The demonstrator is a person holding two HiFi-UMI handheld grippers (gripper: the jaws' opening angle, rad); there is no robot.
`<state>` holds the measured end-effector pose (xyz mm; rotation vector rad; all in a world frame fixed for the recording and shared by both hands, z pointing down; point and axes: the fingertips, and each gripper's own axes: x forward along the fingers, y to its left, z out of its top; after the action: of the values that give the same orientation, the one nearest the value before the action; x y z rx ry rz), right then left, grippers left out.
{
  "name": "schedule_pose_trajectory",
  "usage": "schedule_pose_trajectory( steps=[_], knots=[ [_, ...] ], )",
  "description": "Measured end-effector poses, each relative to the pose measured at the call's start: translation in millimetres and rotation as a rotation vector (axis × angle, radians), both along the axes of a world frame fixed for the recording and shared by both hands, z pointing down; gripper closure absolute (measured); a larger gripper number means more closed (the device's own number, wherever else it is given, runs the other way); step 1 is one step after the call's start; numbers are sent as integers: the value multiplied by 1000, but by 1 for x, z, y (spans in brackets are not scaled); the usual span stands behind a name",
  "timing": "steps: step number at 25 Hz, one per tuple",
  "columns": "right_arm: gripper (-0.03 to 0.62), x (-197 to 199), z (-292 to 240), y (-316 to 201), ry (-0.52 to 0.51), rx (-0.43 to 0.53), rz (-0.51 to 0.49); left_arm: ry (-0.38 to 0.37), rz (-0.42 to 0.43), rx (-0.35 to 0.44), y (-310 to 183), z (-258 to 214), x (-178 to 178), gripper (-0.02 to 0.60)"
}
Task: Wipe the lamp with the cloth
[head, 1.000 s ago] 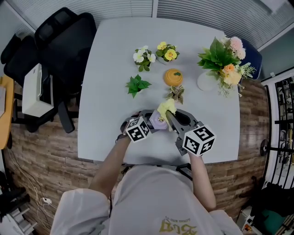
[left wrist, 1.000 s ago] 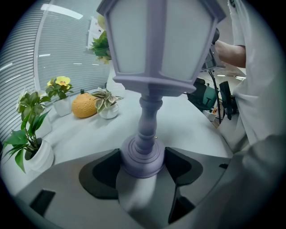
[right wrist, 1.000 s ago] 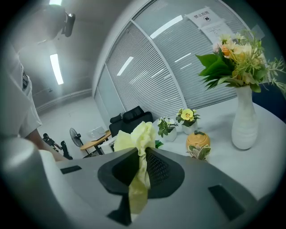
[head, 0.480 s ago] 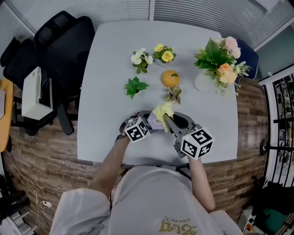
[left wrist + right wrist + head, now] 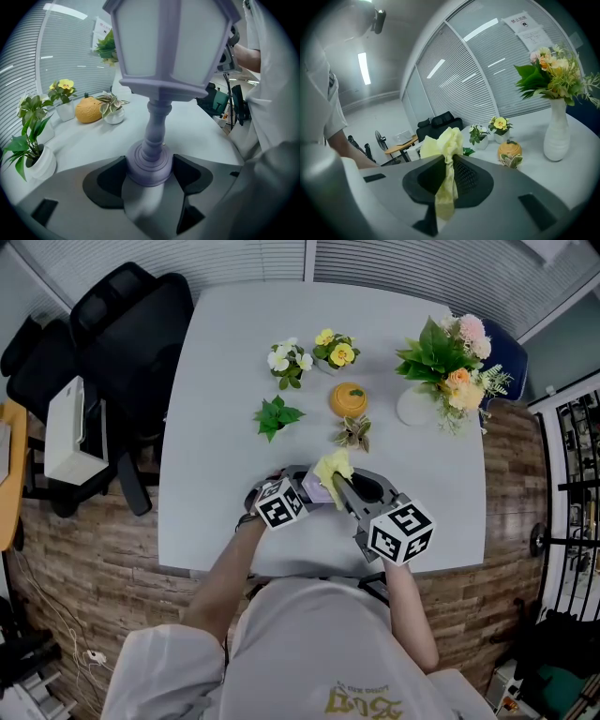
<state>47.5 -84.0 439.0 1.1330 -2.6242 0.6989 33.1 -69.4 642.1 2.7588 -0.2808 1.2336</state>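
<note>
Head view looks down on a light grey table [image 5: 225, 381] w/ the person at the near edge. Both tongs are close together around the middle of that edge.

Left gripper [image 5: 149, 174]: jaws pinched in on the round foot of the lamp [image 5: 157, 75], one jaw each side, touching it. Lamp's a lilac lantern type on a turned stem, standing upright.

Right gripper [image 5: 448, 180]: jaws narrow, clamped on the cloth [image 5: 444, 140]. It's pale yellow, w/ a strip hanging down btw the jaws and a bunched puff sticking out past the tips. From above, that puff sits right over the lamp's top, on its far-right side. Can't tell if it's actually pressing on it. Marker cubes on both grippers face up at the camera.

Other stuff, all farther out on the table:
- a tiny striped-leaf plant [image 5: 354, 432], closest, just far of the cloth
- an orange pumpkin-shaped pot [image 5: 348, 399] right behind it
- a green leafy plant [image 5: 276, 414] off to the left
- white flowers [image 5: 286, 358] and yellow flowers [image 5: 336, 347] in small pots beyond those
- a white vase [image 5: 412, 409] w/ a big bouquet [image 5: 448, 357] at the far right, well apart from the lamp

Black office chair [image 5: 131, 315] sits off the table's far-left corner. There's a white box-like device [image 5: 67, 427] further left, above the wood floor [image 5: 84, 549].
</note>
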Motion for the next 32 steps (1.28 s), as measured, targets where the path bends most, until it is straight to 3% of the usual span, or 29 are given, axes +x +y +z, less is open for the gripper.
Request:
schedule_pose_trajectory(
  steps=[32],
  knots=[
    [546,10,3,26,65,1,34,-2,-2,-3,0,0,-1,255]
  ],
)
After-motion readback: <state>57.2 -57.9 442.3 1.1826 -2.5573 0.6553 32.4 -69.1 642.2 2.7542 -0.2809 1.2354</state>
